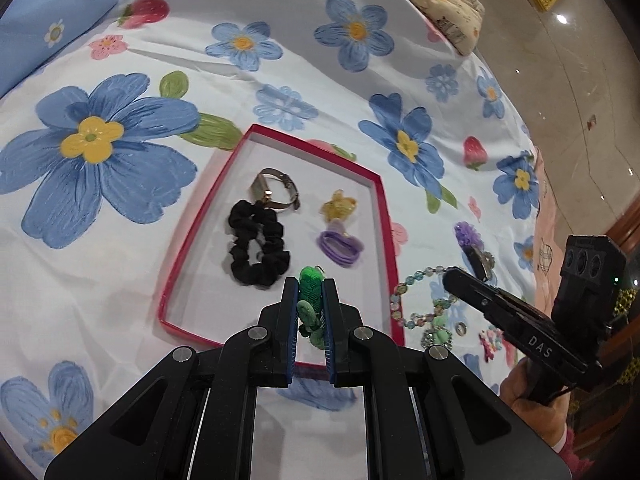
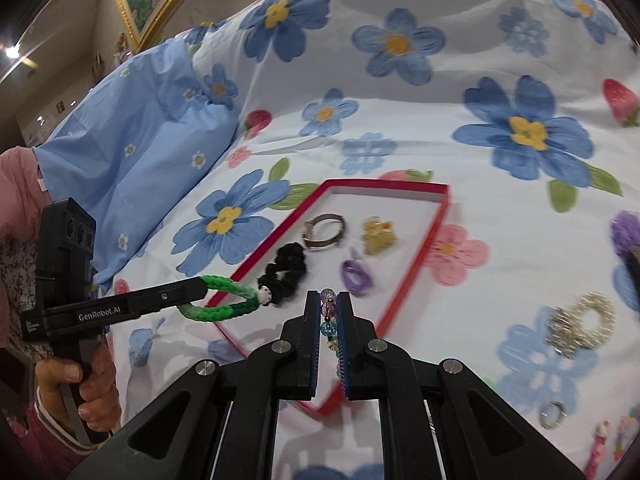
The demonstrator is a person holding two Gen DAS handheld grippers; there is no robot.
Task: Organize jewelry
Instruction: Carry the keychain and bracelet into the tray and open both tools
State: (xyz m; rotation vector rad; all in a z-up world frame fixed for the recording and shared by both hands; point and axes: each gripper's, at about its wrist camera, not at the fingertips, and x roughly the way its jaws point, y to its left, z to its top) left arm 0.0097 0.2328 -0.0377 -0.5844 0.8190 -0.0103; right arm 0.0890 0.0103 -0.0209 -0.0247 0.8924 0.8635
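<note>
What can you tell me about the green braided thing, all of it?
The green braided bracelet is a woven cord loop, bright green shading to darker green, and it looks like soft yarn or string. A small white and black charm sits at its far end. The left gripper is shut on one end of it, so the loop sticks out sideways above the near corner of the red tray. Its charm end looks close to the black scrunchie, though contact is unclear.
</note>
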